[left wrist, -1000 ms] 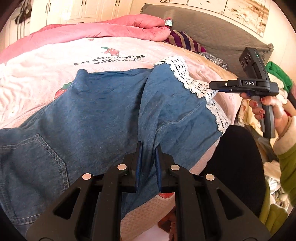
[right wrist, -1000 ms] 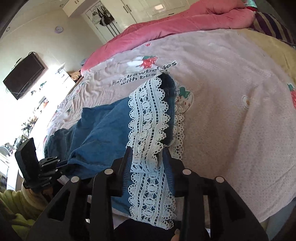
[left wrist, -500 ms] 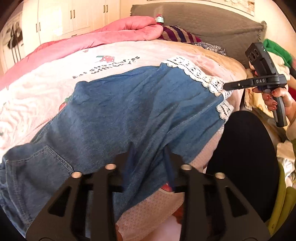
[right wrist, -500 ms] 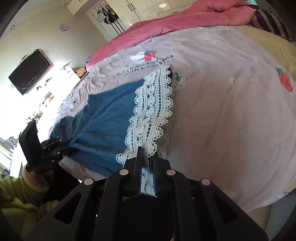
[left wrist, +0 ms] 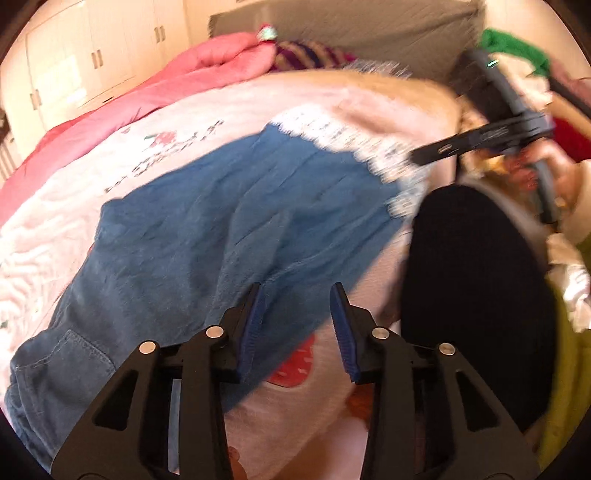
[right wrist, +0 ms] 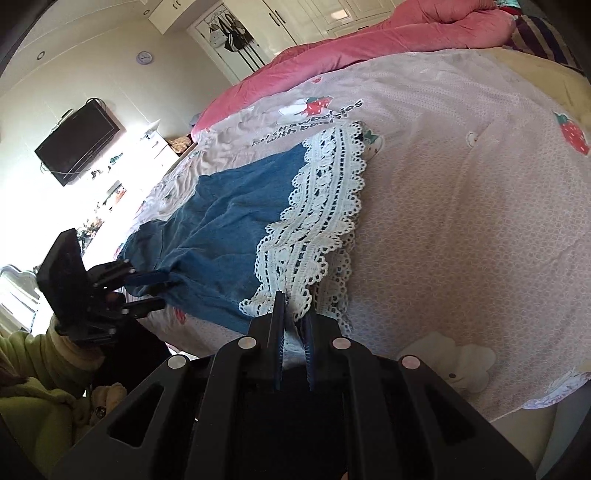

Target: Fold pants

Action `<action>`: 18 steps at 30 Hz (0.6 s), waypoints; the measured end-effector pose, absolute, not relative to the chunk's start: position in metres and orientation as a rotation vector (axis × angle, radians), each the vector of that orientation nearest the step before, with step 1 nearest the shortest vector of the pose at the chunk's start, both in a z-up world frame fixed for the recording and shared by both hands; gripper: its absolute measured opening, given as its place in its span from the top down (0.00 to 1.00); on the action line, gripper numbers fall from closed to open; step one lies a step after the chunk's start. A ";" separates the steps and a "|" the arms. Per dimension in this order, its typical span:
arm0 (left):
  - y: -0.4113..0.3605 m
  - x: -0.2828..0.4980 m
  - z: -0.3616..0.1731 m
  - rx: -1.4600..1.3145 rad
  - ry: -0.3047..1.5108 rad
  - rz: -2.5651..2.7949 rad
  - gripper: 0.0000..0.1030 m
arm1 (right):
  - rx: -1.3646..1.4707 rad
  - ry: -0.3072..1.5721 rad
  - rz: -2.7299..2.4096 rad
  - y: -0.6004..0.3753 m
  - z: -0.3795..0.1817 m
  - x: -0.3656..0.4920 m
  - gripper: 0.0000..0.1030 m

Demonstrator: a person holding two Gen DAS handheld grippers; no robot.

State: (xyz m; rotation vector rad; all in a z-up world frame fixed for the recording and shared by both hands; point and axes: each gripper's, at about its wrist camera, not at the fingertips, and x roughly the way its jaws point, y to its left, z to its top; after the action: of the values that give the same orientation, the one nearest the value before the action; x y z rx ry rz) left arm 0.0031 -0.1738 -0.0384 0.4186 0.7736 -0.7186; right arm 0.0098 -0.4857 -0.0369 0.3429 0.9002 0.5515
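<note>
On the bed [right wrist: 461, 221] | pink strawberry-print cover, rolled pink quilt [right wrist: 388, 33] behind, wall TV [right wrist: 77, 142] | denim pants [left wrist: 207, 236] spread flat, white lace hem [right wrist: 325, 206] | left gripper [left wrist: 297, 317] jaws have just been opening, parted over denim edge, gripping nothing | right gripper [right wrist: 294, 325] pinched closed on lace.

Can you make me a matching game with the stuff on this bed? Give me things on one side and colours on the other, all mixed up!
Things:
1. pants
2. lace hem
3. quilt
4. TV

Colours:
A. white
B. black
C. blue
D. pink

Pairs: 1-C, 2-A, 3-D, 4-B
</note>
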 end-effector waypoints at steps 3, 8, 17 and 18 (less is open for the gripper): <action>-0.172 0.011 -0.041 0.410 0.780 -0.718 0.71 | 0.343 0.911 0.545 -0.491 -0.041 0.008 0.92; -0.169 0.027 -0.051 0.410 0.836 -0.747 0.71 | 0.363 0.912 0.560 -0.494 -0.047 0.009 0.92; -0.163 0.030 -0.041 0.386 0.872 -0.825 1.00 | 0.323 0.934 0.590 -0.487 -0.046 0.005 0.89; -0.162 0.026 -0.041 0.385 0.871 -0.831 1.00 | 0.307 0.946 0.579 -0.486 -0.047 0.006 0.89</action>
State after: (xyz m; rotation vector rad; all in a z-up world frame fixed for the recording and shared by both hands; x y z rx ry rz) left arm 0.0259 -0.1616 -0.0408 0.3846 0.8714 -0.8312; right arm 0.0057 -0.4861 -0.0467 0.3066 0.9455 0.5787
